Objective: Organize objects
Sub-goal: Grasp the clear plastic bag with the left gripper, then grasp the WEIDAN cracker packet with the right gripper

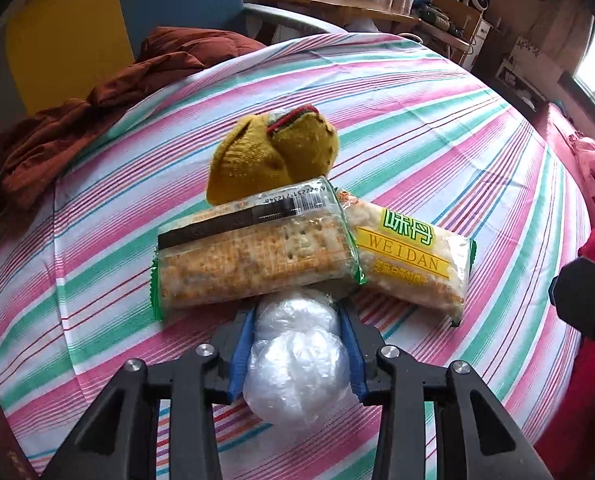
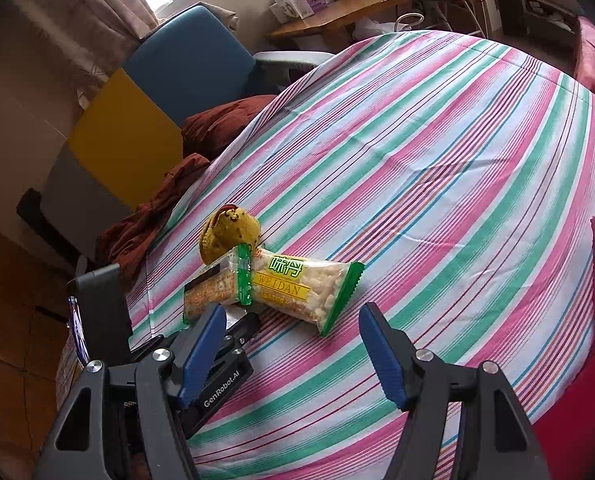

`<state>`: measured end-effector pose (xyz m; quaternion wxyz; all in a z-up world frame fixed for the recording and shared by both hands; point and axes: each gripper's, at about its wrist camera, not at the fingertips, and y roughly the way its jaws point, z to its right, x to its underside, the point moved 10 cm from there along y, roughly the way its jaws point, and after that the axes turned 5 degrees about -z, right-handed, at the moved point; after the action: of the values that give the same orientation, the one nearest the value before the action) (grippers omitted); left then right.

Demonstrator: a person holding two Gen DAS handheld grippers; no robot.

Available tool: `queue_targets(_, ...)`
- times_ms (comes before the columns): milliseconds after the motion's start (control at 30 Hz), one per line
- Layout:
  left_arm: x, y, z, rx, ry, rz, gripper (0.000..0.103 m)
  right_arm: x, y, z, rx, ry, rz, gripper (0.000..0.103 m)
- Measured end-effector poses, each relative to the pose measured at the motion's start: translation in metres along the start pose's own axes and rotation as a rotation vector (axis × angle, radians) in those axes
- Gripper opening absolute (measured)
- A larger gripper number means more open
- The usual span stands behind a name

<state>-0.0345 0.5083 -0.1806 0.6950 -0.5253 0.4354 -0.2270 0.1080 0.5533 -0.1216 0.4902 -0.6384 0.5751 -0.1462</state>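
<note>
Crumpled clear plastic bag (image 1: pixel 295 356), balled up, clenched between the blue pads of the left tongs (image 1: pixel 297 354), down on the striped cloth (image 1: pixel 437 128) of the worktop. Pads pressing on both flanks of the ball. Far end of the ball tucked under the near edge of the cracker packet (image 1: pixel 257 254).

Just beyond, that cracker packet lying crosswise, clear wrap with green crimped ends, barcode and black strip on its upper face. To its right and touching it, partly tucked beneath its end, a second packet (image 1: pixel 413 264) with a yellow "WEIDAN" label, angled away. Behind both, a rolled mustard-yellow knitted sock (image 1: pixel 273 152) with a red and dark band, touching the back of the cracker packet.

From the right wrist view, same cluster near the left edge of the worktop: sock (image 2: pixel 229 234) at the back, cracker packet (image 2: pixel 217 284) in front, WEIDAN packet (image 2: pixel 303 288) pointing to the right. Left tongs' black body (image 2: pixel 221 376) reaching in low from the left, its tips hidden behind the near blue finger. Plastic ball not to be made out there.

Right tongs (image 2: pixel 293 356) released, blue fingers spread wide, nothing between them, hovering over bare striped cloth short of the packets.

Further out: rust-brown bedding (image 1: pixel 97 112) bunched off the worktop's left edge, a blue and yellow panel (image 1: pixel 129 8) behind it, a wooden shelf (image 1: pixel 337 4) with small boxes at the back, red fabric (image 1: pixel 577 400) along the right side.
</note>
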Motion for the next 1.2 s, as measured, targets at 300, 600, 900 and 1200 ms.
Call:
queue_targets(300, 0.033, -0.019, -0.019, -0.037, 0.003, 0.043, 0.037, 0.000, 0.000, -0.002, 0.008, -0.012, 0.005, 0.070)
queue_targets(600, 0.099, -0.054, -0.049, -0.095, -0.075, 0.103, 0.038, 0.006, 0.006, -0.010, 0.030, -0.065, -0.032, 0.070)
queue_targets(900, 0.124, -0.062, -0.058, -0.142, -0.073, 0.176, 0.038, 0.025, 0.037, -0.029, 0.107, -0.268, -0.222, 0.070)
queue_targets(1200, 0.123, -0.062, -0.058, -0.131, -0.071, 0.215, 0.038, 0.010, 0.068, -0.035, 0.269, -0.543, -0.330, 0.070)
